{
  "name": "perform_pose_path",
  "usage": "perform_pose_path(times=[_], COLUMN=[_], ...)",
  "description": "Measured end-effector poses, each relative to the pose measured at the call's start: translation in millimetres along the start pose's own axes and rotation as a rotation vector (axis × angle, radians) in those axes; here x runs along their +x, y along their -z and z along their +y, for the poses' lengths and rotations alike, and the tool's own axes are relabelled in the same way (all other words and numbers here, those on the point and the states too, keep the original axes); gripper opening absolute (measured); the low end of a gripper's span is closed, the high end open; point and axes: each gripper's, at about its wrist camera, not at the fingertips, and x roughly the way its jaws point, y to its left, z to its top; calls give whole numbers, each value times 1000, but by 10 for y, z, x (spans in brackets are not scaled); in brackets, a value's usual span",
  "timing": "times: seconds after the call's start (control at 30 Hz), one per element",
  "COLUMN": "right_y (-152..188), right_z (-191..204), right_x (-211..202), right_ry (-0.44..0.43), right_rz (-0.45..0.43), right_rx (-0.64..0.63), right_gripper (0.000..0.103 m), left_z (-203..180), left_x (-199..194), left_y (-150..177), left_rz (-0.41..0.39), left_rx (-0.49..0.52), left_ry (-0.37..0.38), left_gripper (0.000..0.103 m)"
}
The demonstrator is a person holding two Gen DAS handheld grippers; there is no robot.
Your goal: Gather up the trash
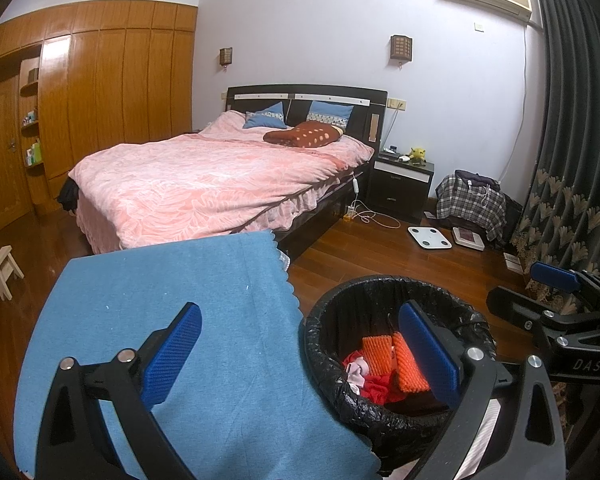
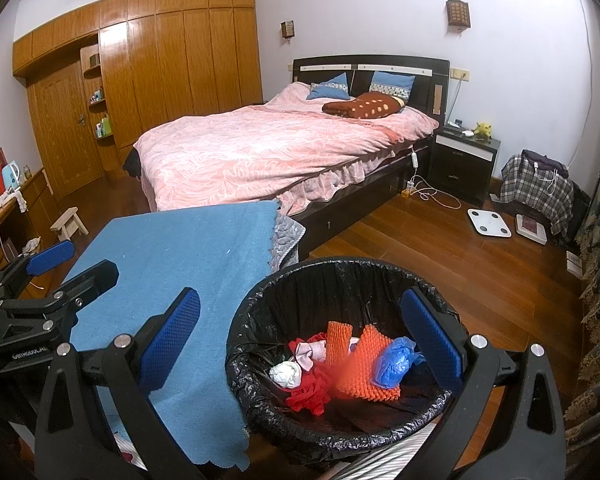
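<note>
While you hold both tools up over the room, your left gripper (image 1: 300, 344) has its blue pads spread wide with nothing between them. Your right gripper (image 2: 304, 338) is spread wide too, and it holds nothing.

Look at the round bin with the black plastic bag (image 2: 260, 312) just below. Its rim sits right beside the edge of the flat blue cloth with the zigzag border (image 1: 172, 280). Inside the bin lie orange bumpy foam pieces (image 2: 360, 364), a crumpled blue plastic bag (image 2: 396, 360), a white paper ball (image 2: 286, 374) and some red scraps (image 2: 308, 394).

On the blue cloth no trash shows.

Past the bin, the brown wooden floor (image 2: 440, 264) is open up to the big bed with the pink blanket (image 1: 220, 176). A white square scale (image 2: 489, 223) lies near the dark curtain (image 1: 564, 160), well apart from the bin.
</note>
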Motion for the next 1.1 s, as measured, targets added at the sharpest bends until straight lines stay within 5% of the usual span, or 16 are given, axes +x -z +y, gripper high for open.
perform_pose_path(times=[1.1], right_y=[0], right_z=[22], right_x=[-12], right_ry=[1], right_rz=[7], right_rx=[2], right_gripper=[98], left_z=[4], left_x=[-3], left_y=[-17], left_rz=[3], left_rx=[-1], left_ry=[-1], left_gripper=[97])
